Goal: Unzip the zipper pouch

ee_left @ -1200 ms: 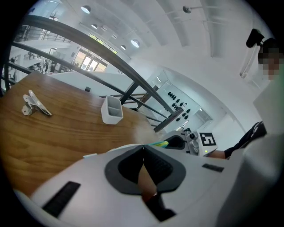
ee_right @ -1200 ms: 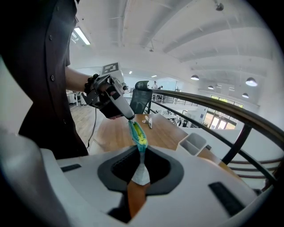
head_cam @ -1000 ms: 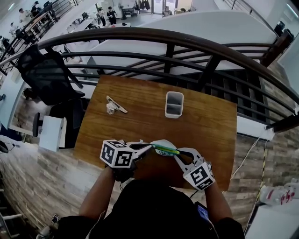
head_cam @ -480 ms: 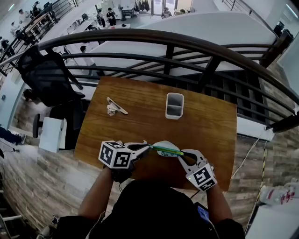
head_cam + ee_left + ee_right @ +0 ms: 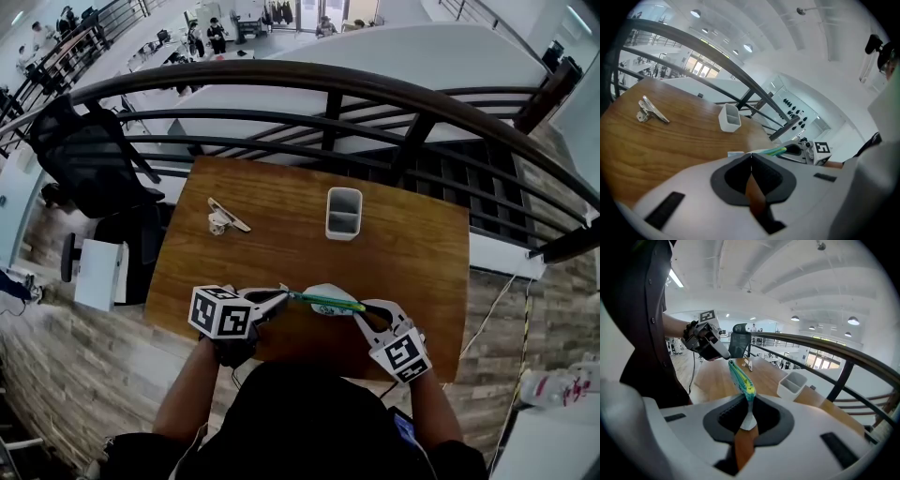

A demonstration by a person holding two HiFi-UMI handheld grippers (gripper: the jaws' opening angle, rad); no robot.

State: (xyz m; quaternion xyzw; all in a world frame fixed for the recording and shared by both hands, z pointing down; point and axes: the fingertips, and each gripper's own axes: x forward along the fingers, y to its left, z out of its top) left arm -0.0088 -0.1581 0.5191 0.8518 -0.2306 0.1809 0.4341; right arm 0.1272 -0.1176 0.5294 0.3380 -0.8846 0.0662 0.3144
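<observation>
Plainly, the zipper pouch (image 5: 326,300) hung just above the near edge of the table (image 5: 281,234), light and floppy, I judged. My right gripper (image 5: 364,309) pinched one thin end and my left gripper (image 5: 281,295) clamped the other (likely the pull). Soft fabric: best held by its edges.

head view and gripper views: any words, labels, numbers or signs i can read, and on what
No text can be read in any view.
pouch: any print on it is too small to tell.
left cube and right cube: black-and-white square marker patterns only, no letters or digits.
white bin: no print shows.
</observation>
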